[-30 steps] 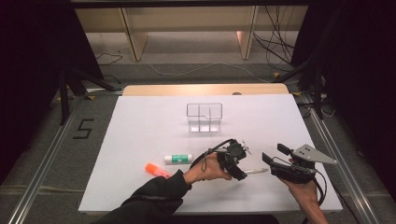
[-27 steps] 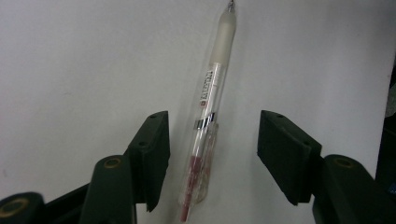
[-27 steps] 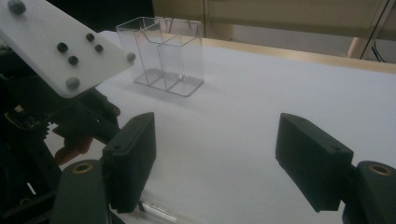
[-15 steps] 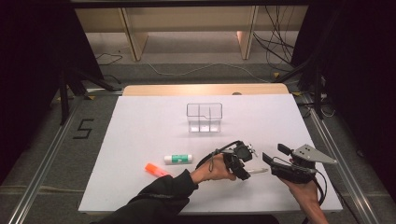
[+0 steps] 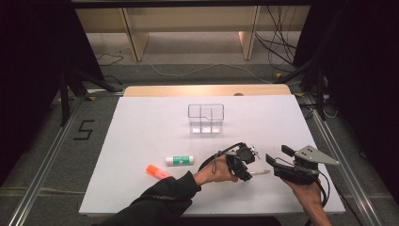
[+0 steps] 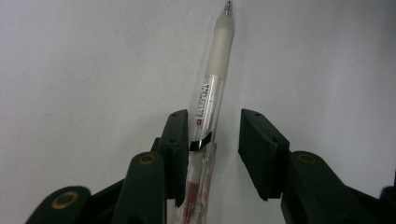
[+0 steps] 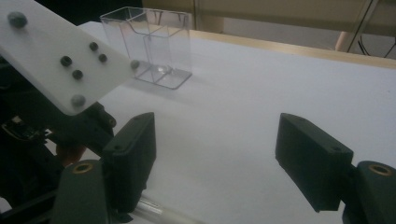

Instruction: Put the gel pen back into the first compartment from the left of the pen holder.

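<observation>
Pen [image 6: 208, 100] lies on the white table [image 5: 141, 136], shelving [image 5: 188, 23] behind.

Clear, red-inked pen [image 6: 208, 100]; orange marker [image 5: 157, 171]

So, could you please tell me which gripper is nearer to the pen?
Left. The left gripper straddles the pen, its jaws just closing around it; the right gripper waits open beside its tip.
</observation>
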The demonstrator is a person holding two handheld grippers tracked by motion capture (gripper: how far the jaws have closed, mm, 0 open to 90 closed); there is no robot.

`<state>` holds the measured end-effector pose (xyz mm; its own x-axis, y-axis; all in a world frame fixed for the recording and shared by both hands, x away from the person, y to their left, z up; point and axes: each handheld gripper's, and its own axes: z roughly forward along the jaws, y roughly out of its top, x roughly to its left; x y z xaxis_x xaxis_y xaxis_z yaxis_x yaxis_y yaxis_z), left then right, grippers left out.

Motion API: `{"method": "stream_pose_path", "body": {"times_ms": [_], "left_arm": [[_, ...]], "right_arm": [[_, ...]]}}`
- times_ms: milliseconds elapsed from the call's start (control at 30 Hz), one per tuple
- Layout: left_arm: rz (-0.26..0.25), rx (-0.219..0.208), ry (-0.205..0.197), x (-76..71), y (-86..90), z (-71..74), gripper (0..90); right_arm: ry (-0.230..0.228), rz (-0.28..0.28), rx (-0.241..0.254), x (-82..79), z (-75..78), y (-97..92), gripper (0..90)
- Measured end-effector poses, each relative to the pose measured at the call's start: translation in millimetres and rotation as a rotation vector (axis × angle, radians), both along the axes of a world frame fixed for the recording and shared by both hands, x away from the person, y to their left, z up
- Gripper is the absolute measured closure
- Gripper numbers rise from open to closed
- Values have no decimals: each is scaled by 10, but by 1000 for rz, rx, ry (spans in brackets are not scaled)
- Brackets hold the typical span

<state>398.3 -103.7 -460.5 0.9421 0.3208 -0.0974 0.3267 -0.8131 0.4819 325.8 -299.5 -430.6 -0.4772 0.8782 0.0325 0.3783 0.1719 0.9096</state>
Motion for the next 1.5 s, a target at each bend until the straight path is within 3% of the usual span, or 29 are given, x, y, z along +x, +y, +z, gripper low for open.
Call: {"method": "stream_pose_path", "body": {"times_ms": [433,667,867,1067,1300,1400,1500], "left_arm": [[-4,41,-30,0,-59,-39,692],[-34,82,-48,13,-92,-21,742],[-51,90,-69,-9,-107,-16,767],[-60,76,-82,-2,-74,-5,776],[-21,12,-97,21,61,125,779],[-21,20,-100,39,113,137,780],[-2,2,-97,58,173,152,782]], "right_arm": [[8,-18,-1,6,-6,-26,299],[12,-15,0,5,-7,-24,298],[14,-13,-2,7,-11,-23,298],[10,-12,-3,12,-13,-32,298],[13,-12,-2,13,-16,-30,298],[17,-11,0,16,-22,-21,298],[14,-6,-2,19,-23,-15,298]]}}
